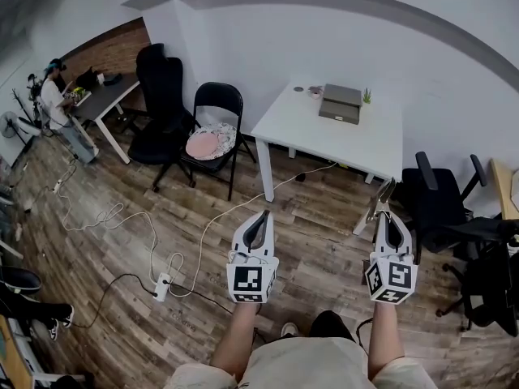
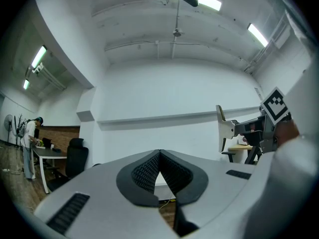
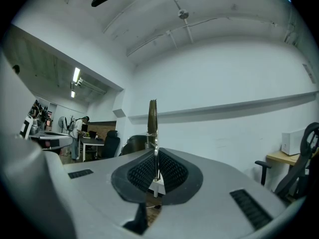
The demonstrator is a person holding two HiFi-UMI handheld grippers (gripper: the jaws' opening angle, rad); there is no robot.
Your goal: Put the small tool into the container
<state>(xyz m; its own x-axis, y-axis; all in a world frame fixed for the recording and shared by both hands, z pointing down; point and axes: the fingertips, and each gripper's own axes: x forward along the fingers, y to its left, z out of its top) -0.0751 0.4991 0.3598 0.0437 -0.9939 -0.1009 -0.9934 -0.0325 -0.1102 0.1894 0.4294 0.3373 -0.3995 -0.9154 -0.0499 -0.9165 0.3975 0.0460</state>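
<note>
Emptiness is being shown at the left gripper (image 1: 260,217), whose jaws are being held together on nothing. Ahead and to its right, a grey box (image 1: 340,102), likely the container, is being borne by the white table (image 1: 300,128), well apart from both grippers. Further right, the small tool (image 1: 381,197) is being clamped upright between the jaws of the right gripper (image 1: 383,217); this hand is judged the nearer, the box lying ahead and slightly left of it
</note>
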